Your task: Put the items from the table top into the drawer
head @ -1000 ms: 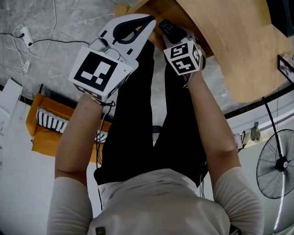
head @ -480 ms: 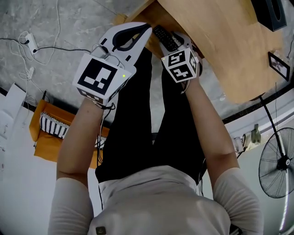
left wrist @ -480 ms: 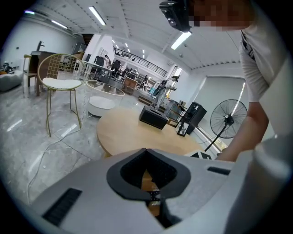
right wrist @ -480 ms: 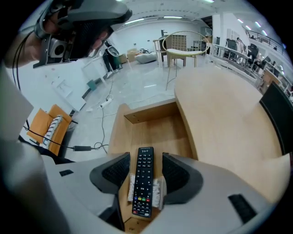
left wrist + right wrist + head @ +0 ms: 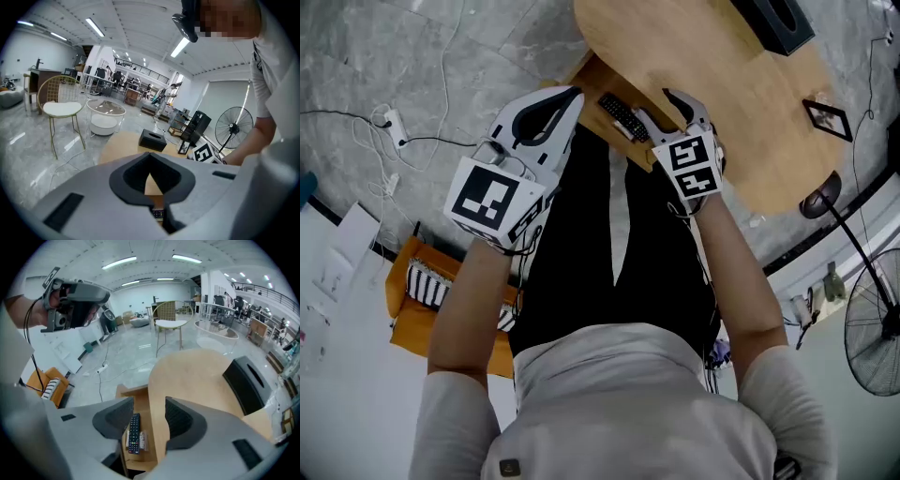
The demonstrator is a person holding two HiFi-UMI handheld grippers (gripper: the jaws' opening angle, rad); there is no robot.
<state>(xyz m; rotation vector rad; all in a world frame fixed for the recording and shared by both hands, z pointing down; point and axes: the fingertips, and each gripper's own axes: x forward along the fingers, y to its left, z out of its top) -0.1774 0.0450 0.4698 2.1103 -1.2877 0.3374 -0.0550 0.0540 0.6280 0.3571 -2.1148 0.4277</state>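
2 claws by the drawer [image 5: 598, 77] — left claw [image 5: 574, 94] together, right claw [image 5: 150, 416] apart, empty, just narrowing — remote [image 5: 134, 432] stowed; black box [image 5: 246, 380] next.

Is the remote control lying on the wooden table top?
No, the remote control lies inside the open drawer, below the table top edge.

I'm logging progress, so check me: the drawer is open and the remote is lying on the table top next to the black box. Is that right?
Not quite. The drawer is open, but the remote lies inside it, not on the table top. The black box stands on the table top without it. The right gripper view shows this most clearly.
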